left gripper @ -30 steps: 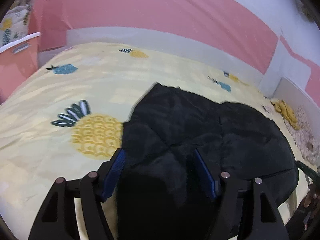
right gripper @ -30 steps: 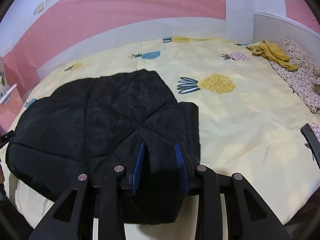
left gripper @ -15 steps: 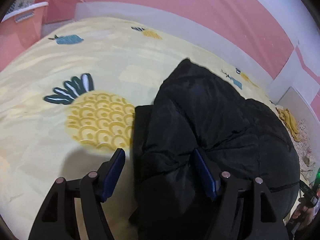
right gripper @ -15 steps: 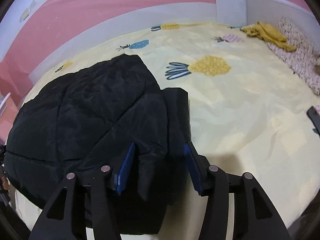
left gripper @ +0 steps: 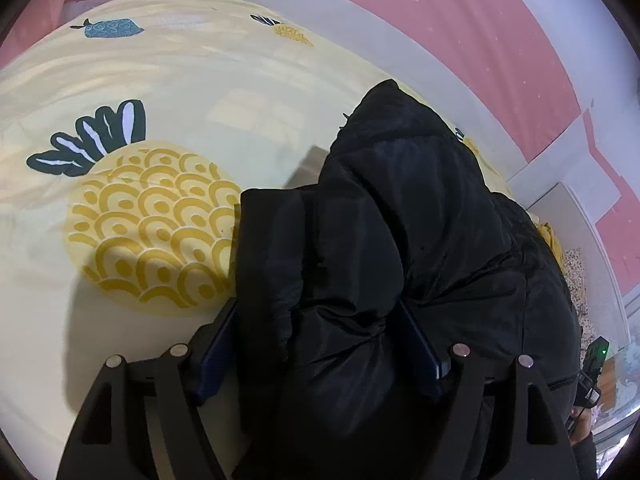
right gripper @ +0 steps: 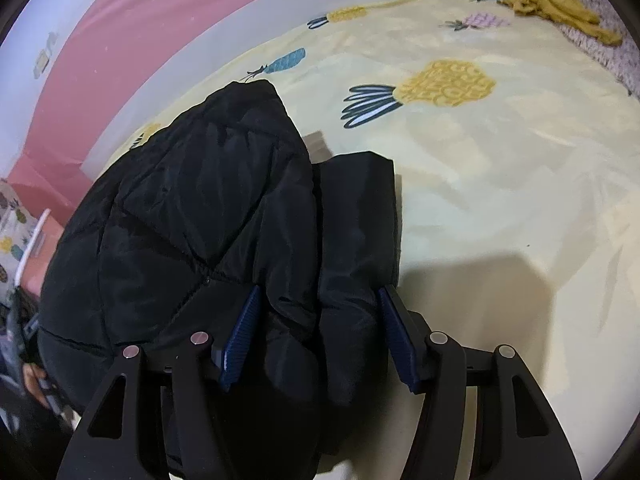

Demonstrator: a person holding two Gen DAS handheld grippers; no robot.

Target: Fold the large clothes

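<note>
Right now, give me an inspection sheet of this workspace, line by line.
Surface: yellow pineapple-print bedsheet, lightly wrinkled.
Job's things: black padded jacket lying bunched on the sheet, one fold laid over.
Clutter: mustard cloth at the far edge, beside a speckled fabric.
Grippers: left gripper and right gripper both opening, jacket bulk between their jaws.
Cables: nothing seen.
Surroundings: pink and white wall behind the bed.
</note>
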